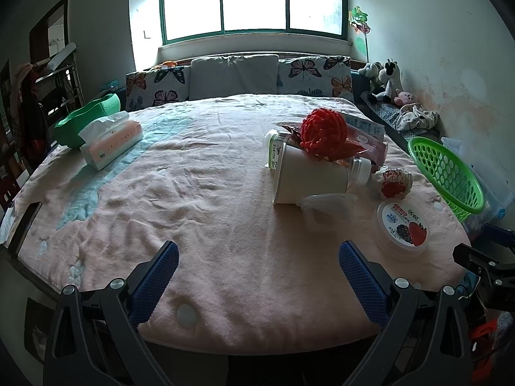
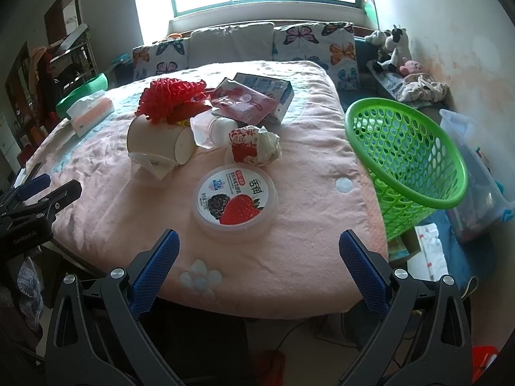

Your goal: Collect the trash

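Hovering over bed edge: left gripper and right gripper, jaws wide apart, empty. Yogurt tub nearest, just ahead of right gripper. Behind it paper cup, crumpled wrapper, red mesh. Green basket tilted at right bed edge.

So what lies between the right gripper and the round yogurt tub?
Nothing: in the right wrist view only bare pink blanket lies between the open right gripper and the yogurt tub.

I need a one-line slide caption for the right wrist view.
Open right gripper faces a yogurt tub on the pink blanket.
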Motion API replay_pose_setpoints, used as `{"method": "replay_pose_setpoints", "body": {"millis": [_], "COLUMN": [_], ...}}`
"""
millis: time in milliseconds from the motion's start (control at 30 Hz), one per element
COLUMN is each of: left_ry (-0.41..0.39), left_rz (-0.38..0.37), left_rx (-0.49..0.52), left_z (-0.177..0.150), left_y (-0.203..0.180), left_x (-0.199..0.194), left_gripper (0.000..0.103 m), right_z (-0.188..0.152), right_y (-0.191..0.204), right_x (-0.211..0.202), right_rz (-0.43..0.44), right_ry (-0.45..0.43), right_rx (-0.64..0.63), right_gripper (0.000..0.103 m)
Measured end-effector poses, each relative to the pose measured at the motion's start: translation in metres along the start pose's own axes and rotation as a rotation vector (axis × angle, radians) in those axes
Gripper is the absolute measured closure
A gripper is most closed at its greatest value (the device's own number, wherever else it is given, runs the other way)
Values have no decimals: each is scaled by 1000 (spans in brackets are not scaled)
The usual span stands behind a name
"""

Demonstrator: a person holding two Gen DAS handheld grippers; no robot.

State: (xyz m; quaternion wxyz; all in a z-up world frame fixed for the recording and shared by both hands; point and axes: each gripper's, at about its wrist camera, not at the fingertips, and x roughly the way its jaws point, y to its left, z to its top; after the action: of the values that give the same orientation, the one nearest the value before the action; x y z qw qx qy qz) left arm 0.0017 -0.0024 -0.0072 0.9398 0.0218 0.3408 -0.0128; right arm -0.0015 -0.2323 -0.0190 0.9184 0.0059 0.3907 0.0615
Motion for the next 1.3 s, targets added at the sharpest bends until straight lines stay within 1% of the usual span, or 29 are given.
{"method": "replay_pose_setpoints", "body": {"millis": [167, 367, 1000, 1300], "left_ry": [0, 11, 14, 31], "left_rz": [-4, -5, -4, -14], "left_rx": [-2, 1, 2, 0], "left_z": [-4, 0, 3, 10], "left_y": [-2, -4, -4, -3], "left_x": [0, 10, 12, 21], "left_gripper": [6, 6, 6, 6], "right_z": [0, 1, 5, 11], "right_y": [-1, -3, -2, -1], "right_x": [0, 4, 11, 18], "right_rz": [-2, -5, 4, 14], "right_ry": [0, 8, 25, 30], "right_rx": [1, 6, 3, -1], "right_gripper": [4, 4, 5, 5]}}
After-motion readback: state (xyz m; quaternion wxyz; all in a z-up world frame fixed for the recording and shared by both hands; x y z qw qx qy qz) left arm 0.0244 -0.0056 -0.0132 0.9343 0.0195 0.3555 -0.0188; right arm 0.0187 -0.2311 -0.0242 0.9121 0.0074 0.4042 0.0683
